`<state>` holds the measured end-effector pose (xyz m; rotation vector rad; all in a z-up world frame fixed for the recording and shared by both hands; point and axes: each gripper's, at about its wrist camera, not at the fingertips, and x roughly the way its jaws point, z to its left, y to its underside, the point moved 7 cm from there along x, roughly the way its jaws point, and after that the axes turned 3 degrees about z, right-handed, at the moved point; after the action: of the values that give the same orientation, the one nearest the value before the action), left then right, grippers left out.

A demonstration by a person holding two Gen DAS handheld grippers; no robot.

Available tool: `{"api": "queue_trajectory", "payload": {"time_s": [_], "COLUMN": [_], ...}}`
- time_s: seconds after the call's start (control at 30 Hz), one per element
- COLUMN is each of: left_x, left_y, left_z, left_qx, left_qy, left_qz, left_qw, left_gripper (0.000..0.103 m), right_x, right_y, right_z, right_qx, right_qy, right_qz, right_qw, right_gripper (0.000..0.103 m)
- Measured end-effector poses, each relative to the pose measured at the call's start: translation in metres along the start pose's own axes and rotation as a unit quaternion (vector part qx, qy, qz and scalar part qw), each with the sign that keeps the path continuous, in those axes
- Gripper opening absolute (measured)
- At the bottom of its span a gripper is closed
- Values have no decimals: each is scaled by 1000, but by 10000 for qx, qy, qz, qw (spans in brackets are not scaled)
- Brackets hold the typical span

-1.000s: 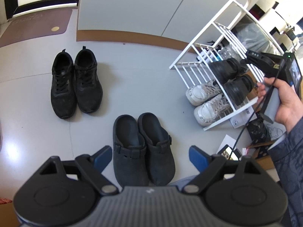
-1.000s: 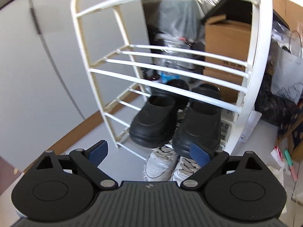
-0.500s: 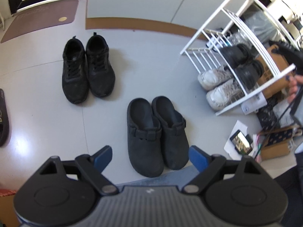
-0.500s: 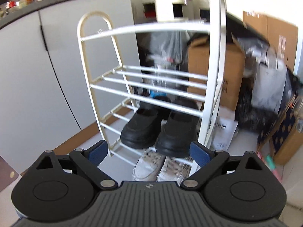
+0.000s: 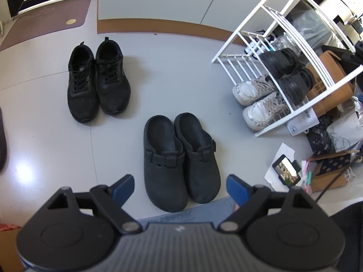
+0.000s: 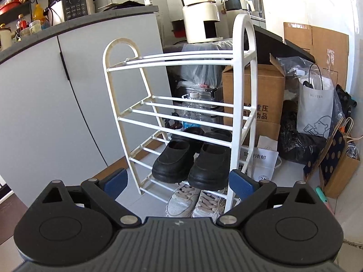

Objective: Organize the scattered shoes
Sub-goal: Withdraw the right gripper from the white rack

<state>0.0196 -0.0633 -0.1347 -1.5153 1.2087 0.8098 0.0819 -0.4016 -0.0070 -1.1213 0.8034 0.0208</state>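
The dark clogs (image 5: 181, 158) sit paired on the floor just ahead of the left tongs (image 5: 179, 187), which gape wide and empty, as do the right tongs (image 6: 178, 181) facing the shoe rack (image 6: 240, 104); likely light and stiff-soled, best pinched at the heel rim

On the floor (image 5: 181, 72), a pair of clogs (image 5: 181, 158) is sitting side by side, with a pair of sneakers (image 5: 97, 79) lying beyond and to their left. The rack (image 6: 181, 117) is standing to the right, holding loafers (image 6: 190, 161) on a shelf above laced shoes (image 6: 195, 200); a cardboard box (image 6: 254, 99) is sitting behind it.
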Motion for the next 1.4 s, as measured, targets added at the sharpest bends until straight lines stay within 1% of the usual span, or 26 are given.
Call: {"api": "queue_trajectory", "payload": {"time_s": [0.1,0.3,0.37,0.53,0.6,0.73,0.83,0.9,0.97,1.07,1.17,1.3,1.4], "left_x": [0,-4,-5,-11,-13,-18,-19,-21,-26,-31,-31,-30,-29], "left_y": [2,8,9,9,9,10,10,9,7,6,6,6,8], "left_z": [2,12,16,22,22,23,23,21,17,13,12,11,12], "left_qx": [-23,-109,-94,-157,-166,-153,-165,-155,-100,-71,-125,-99,-117], "left_qy": [-50,-102,-117,-88,-54,-50,-123,-115,-90,-101,-68,-83,-81], "left_qz": [-18,-52,-42,-80,-105,-176,-184,-204,-312,-423,-423,-399,-377], "left_qw": [10000,9999,9999,9998,9998,9997,9996,9996,9994,9990,9990,9991,9992], "left_gripper": [90,90,90,90,90,90,90,90,90,90,90,90,90], "right_x": [-11,-29,-26,-14,-11,-13,-17,-22,-33,-53,-73,-91,-96], "right_y": [2,13,19,34,41,50,66,76,82,86,86,79,78], "right_z": [2,0,-3,-7,-6,-2,13,17,20,25,30,35,36], "right_qx": [114,50,-28,11,-82,-276,-788,-989,-1076,-1337,-1565,-1580,-1559], "right_qy": [-102,-293,-223,-21,-76,-121,-573,-757,-846,-1081,-1163,-1252,-1288], "right_qz": [52,-1,78,408,556,634,909,1112,1193,1175,1203,1184,1156], "right_qw": [9999,9996,9997,9992,9984,9975,9911,9860,9834,9781,9734,9723,9725], "right_gripper": [99,99,99,99,99,99,99,99,99,99,99,99,99]}}
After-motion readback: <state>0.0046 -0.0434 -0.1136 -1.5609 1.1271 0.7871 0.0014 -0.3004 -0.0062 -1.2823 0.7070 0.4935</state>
